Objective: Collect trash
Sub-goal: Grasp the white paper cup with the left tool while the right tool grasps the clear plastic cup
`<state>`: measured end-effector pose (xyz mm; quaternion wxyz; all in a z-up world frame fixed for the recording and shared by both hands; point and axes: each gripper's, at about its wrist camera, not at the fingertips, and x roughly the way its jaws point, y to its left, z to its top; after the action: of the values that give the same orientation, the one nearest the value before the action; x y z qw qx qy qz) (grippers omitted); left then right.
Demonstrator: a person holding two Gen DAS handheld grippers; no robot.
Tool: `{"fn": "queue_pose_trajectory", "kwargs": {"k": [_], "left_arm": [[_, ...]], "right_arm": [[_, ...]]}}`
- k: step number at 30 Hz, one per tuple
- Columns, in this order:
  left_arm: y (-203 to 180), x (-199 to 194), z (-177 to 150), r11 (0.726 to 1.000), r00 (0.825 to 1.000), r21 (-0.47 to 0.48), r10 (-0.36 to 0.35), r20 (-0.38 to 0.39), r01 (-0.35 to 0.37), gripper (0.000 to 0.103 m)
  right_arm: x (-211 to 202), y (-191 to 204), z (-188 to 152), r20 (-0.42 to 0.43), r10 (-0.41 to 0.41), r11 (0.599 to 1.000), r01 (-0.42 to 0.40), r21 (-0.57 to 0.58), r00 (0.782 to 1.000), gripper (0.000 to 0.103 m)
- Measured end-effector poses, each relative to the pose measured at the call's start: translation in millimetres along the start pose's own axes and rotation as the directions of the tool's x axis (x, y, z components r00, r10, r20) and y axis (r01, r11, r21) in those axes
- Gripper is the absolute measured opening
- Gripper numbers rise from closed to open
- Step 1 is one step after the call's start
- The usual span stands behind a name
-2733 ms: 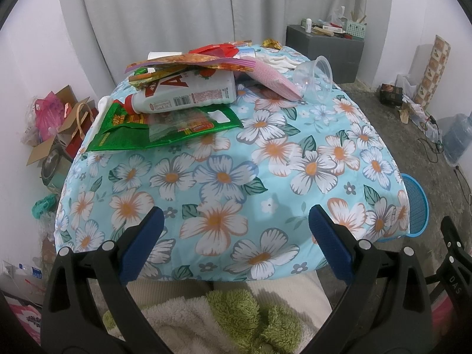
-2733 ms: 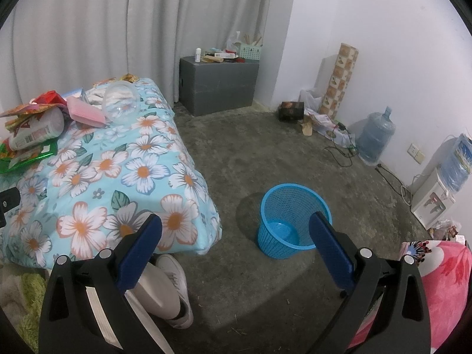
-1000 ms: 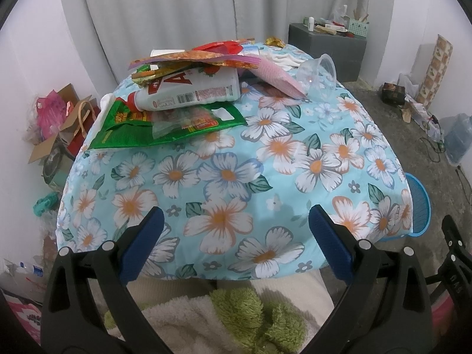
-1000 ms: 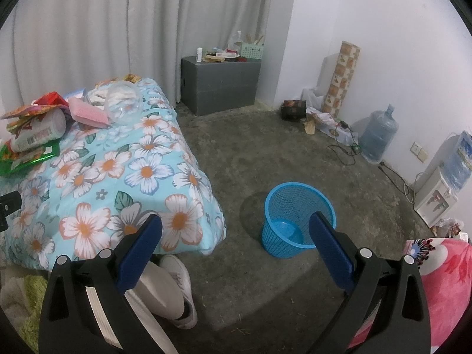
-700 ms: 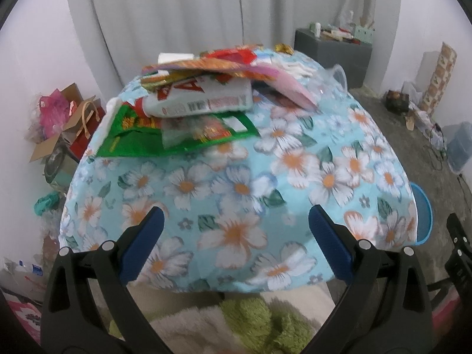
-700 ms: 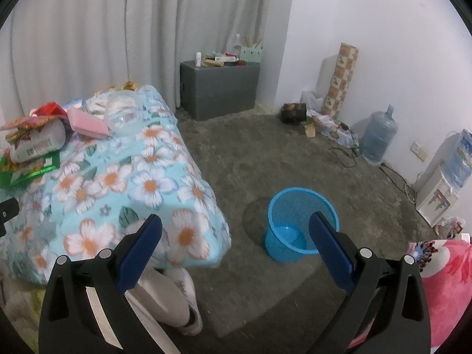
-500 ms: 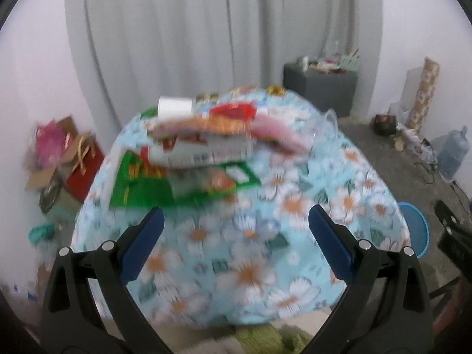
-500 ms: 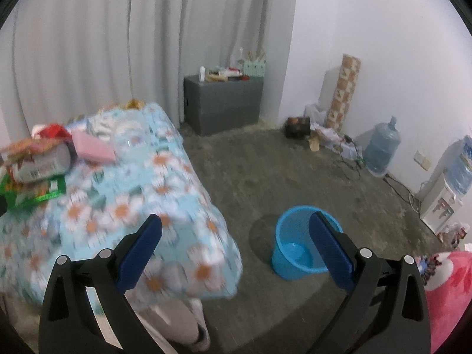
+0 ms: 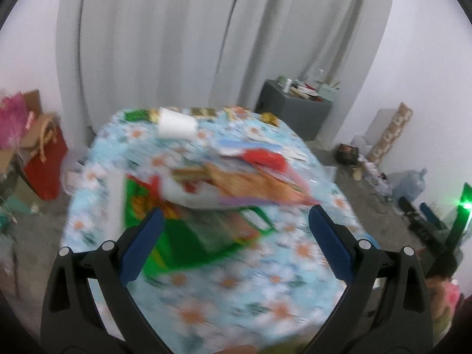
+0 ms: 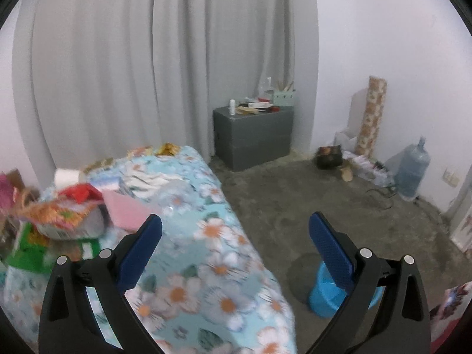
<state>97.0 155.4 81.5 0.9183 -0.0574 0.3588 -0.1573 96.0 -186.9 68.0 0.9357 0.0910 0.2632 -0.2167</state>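
A flower-print bench [image 9: 265, 271] carries a blurred heap of trash [image 9: 236, 183], seen head-on between the spread, empty left tongs [image 9: 233, 236]. Only the right wrist view shows the blue basket [image 10: 324, 298] on the floor beside the bench, partly hidden behind the right tongs [image 10: 234, 236], also spread and empty.
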Motion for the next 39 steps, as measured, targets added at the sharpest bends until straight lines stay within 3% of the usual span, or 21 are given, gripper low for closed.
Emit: {"fn": "queue_pose_trajectory", "kwargs": {"k": [5, 10, 13, 21, 26, 30, 36, 39], "left_arm": [[43, 7, 18, 0.997, 1.0, -0.081, -0.002, -0.02, 0.0, 0.094], [83, 19, 42, 0.989, 0.999, -0.144, 0.031, 0.021, -0.027, 0.094], [105, 36, 65, 0.98, 0.998, -0.188, 0.068, 0.016, -0.064, 0.094], [144, 120, 125, 0.967, 0.99, -0.234, -0.122, -0.071, 0.103, 0.094], [159, 185, 145, 0.95, 0.975, -0.283, -0.177, -0.136, 0.133, 0.094], [167, 219, 152, 0.947, 0.968, -0.289, -0.195, -0.157, 0.143, 0.094], [173, 250, 157, 0.931, 0.951, -0.328, -0.236, -0.2, 0.162, 0.067], [174, 260, 154, 0.922, 0.941, -0.347, -0.259, -0.22, 0.172, 0.055]], "right_arm": [[20, 2, 7, -0.04, 0.078, 0.993, -0.074, 0.088, 0.996, 0.097], [63, -9, 10, -0.13, 0.222, 0.95, -0.184, 0.251, 0.966, 0.094], [99, -12, 8, -0.196, 0.295, 0.927, -0.23, 0.298, 0.935, 0.086], [186, -11, -6, -0.359, 0.444, 0.871, -0.303, 0.386, 0.821, 0.067], [216, -11, -4, -0.373, 0.509, 0.838, -0.348, 0.42, 0.776, 0.062], [228, -12, -3, -0.361, 0.548, 0.815, -0.384, 0.434, 0.754, 0.059], [248, 1, -1, -0.363, 0.58, 0.803, -0.437, 0.405, 0.729, 0.051], [253, 6, -2, -0.368, 0.585, 0.802, -0.445, 0.399, 0.723, 0.041]]}}
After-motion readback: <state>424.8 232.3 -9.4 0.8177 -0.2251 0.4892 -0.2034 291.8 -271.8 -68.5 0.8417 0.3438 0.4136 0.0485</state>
